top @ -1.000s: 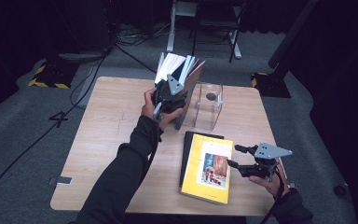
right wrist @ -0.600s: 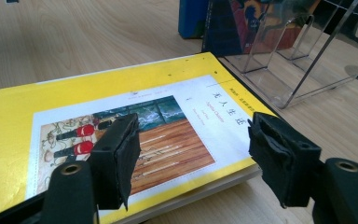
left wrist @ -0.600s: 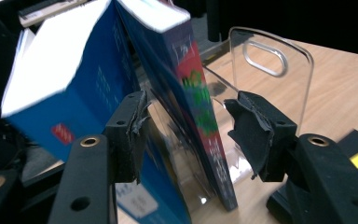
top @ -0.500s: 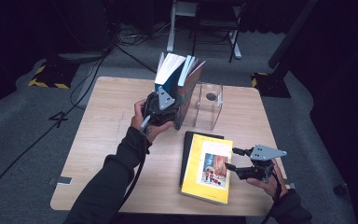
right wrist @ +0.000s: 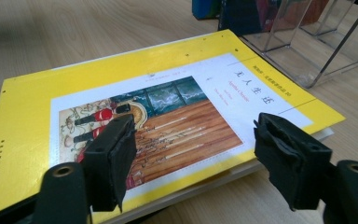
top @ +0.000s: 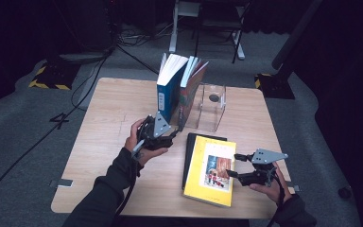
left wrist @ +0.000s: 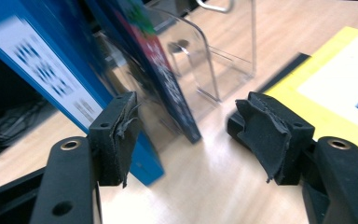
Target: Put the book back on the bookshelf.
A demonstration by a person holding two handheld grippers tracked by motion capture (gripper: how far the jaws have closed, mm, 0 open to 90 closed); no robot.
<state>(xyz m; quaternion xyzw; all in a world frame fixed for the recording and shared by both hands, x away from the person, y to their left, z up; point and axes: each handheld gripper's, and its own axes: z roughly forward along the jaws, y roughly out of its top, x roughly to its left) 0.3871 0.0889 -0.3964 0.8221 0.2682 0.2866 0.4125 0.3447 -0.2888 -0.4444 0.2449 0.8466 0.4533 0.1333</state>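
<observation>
On the wooden table (top: 108, 118) two books stand upright against the clear acrylic bookend (top: 211, 108), blue book (top: 168, 92) outermost. Beside it our left gripper (top: 166, 138) has just been opening, jaws empty. The yellow book (top: 211, 169) lies flat under our right gripper (top: 232, 166), jaws just been opening, gripping nothing; we'd pinch its near edge squarely before lifting.

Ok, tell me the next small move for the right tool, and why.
Probably ease the right tool forward and down onto the near edge of the yellow book. Its jaws stand open with nothing between them, and the book lies flat on the table just ahead. The left tool, also open, sits apart from the standing blue book.
</observation>
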